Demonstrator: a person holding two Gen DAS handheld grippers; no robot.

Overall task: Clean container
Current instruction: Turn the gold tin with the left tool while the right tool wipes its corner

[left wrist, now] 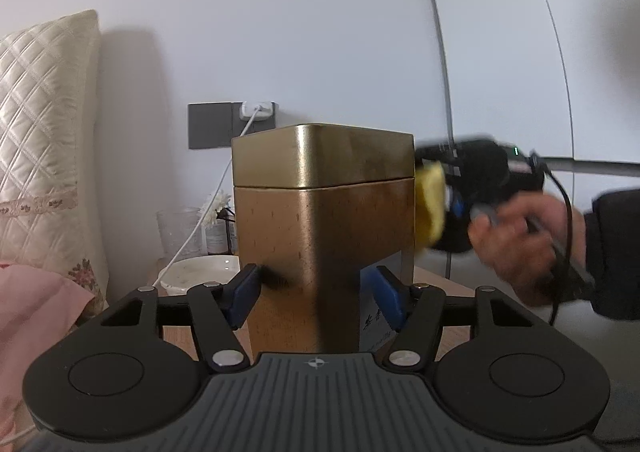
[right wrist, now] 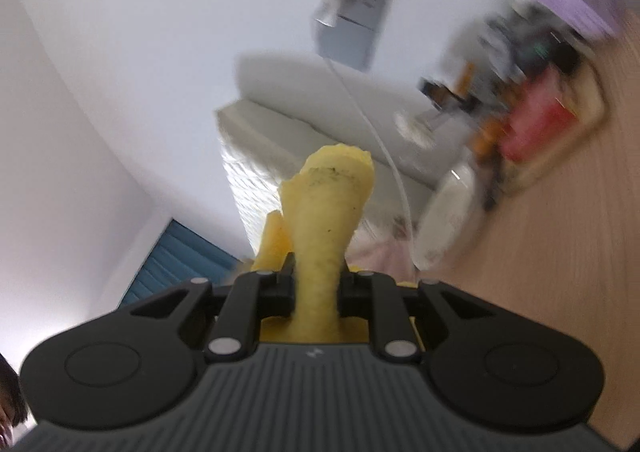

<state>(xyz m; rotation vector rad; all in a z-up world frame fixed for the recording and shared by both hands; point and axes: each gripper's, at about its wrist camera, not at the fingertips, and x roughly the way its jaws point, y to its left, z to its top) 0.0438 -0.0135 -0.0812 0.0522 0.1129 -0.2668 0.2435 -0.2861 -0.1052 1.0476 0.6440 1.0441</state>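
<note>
A tall gold metal tin (left wrist: 324, 220) with a lid stands upright in the left wrist view. My left gripper (left wrist: 316, 296) is shut on its lower part, blue pads on both sides. My right gripper (right wrist: 316, 284) is shut on a yellow cloth (right wrist: 328, 220) with dark smudges near its tip. In the left wrist view the right gripper (left wrist: 472, 192) is at the tin's right side, blurred, with the yellow cloth (left wrist: 430, 204) against the tin's right wall. The tin does not show in the right wrist view.
A wooden table (left wrist: 180, 336) carries a white bowl (left wrist: 200, 272), a glass (left wrist: 180, 232) and a small bottle with a flower (left wrist: 218, 228). A charger and cable (left wrist: 256, 112) hang from a grey wall socket. A quilted headboard (left wrist: 40, 132) stands left. A tray of clutter (right wrist: 540, 124) lies on the table.
</note>
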